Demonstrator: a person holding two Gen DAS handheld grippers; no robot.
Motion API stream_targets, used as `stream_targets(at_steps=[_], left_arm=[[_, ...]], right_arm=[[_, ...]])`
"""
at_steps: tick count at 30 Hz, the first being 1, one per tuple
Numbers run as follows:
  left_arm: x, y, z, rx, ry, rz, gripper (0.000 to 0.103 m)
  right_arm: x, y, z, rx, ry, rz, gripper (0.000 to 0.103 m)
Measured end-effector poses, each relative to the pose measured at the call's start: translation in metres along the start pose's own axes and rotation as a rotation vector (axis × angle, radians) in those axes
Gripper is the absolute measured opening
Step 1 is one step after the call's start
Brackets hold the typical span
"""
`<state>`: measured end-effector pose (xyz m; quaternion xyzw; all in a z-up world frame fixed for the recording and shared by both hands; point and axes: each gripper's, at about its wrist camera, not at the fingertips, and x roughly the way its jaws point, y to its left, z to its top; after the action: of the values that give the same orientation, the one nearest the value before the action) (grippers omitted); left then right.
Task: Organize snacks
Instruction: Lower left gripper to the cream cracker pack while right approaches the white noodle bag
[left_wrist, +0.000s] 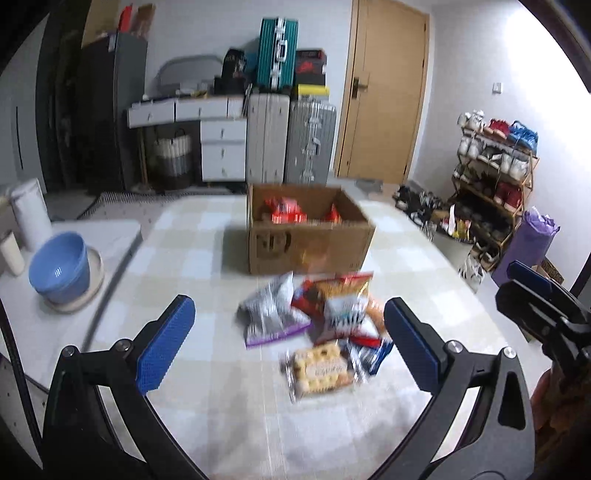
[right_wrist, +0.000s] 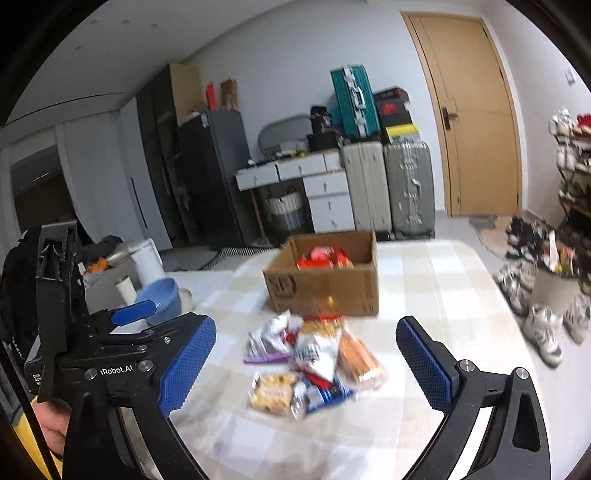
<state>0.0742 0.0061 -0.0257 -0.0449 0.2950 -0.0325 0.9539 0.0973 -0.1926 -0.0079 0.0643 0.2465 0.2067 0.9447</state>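
Left gripper: jaws wide apart, nothing held, nothing touched. Right gripper: likewise spread, empty. Snack pile lies loose on the checked surface, blurred packets overlapping. Cardboard box at 12 o'clock from the pile, red packets inside.
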Motion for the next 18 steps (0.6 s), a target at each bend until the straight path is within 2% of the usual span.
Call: stream_targets(at_steps=[5, 18], left_arm=[[0.042, 0.004, -0.019, -0.041, 0.097, -0.035, 0.102], [0.073, -0.004, -0.035, -0.033, 0.154, -0.021, 0.102]], right_arm=[[0.016, -0.012, -0.016, 0.041, 0.045, 0.004, 0.1], [0.029, -0.012, -0.024, 0.053, 0.082, 0.021, 0.1]])
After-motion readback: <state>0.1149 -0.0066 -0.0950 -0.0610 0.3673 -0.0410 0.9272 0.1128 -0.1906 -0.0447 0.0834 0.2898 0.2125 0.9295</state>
